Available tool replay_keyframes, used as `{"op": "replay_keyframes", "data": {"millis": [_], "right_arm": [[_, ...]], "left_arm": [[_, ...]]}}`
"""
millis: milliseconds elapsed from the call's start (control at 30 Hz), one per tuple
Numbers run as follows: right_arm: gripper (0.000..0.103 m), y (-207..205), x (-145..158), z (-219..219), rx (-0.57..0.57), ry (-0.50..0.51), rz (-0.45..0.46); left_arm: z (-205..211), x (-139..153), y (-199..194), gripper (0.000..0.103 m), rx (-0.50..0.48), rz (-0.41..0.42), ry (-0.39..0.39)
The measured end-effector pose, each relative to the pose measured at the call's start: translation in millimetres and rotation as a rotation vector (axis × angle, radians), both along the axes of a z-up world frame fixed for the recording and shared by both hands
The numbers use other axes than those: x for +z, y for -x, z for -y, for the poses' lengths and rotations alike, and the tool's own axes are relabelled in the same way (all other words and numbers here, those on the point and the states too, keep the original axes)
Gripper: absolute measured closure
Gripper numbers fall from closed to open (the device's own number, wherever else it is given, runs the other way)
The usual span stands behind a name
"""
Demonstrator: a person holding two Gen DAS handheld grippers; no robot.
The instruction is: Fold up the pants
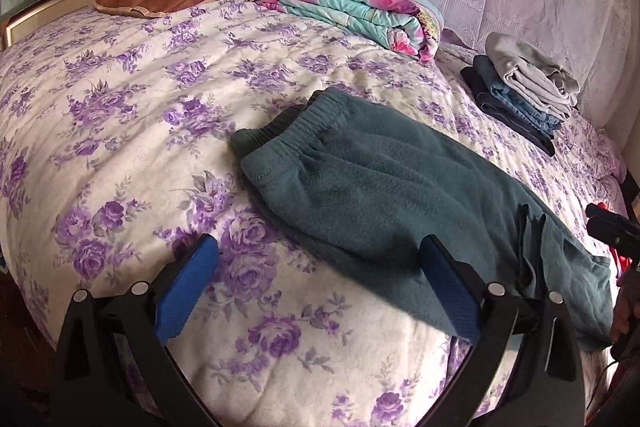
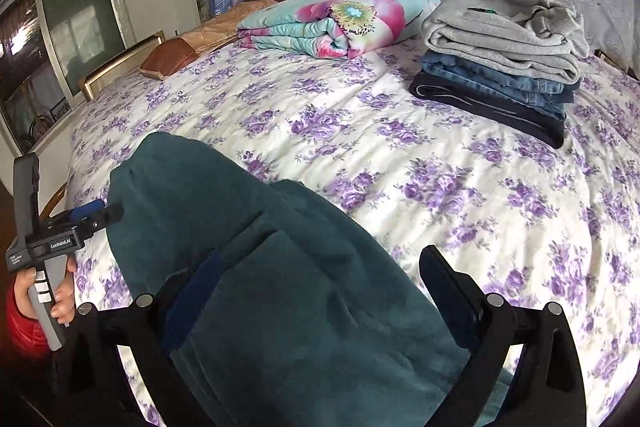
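Right wrist: pants [image 2: 280, 267] under spread right gripper [image 2: 320, 291].

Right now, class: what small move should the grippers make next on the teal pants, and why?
Probably close the right gripper on the pants leg end between its open jaws; the left gripper is open too, at the hip edge, and the pants lie unfolded on the bed.

Teal pants [image 1: 400, 195] lie on floral bedspread [image 1: 120, 131], jaws apart.
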State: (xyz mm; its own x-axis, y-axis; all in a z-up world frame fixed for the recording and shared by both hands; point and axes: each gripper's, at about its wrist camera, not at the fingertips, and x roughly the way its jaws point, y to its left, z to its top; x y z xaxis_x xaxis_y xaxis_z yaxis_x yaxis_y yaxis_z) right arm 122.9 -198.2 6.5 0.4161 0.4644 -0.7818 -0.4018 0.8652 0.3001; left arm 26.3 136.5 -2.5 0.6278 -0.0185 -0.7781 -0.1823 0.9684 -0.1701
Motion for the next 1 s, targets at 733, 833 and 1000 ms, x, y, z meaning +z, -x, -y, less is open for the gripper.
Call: {"op": "replay_keyframes", "data": {"millis": [733,833,1000], "right_arm": [[0.003,44,-16,67,-0.127,-0.090,0.021],[0.003,58,-12,83,-0.168,-0.087,0.047],[0.003,70,-30,113,-0.247,-0.169,-0.012]], "left_arm": [[-31,-7,-52,0.005,0.057,-0.003,0.343],[-28,-7,-49,0.005,0.023,0.006,0.330],[-32,-7,-47,0.005,0.007,0.005,0.389]]}}
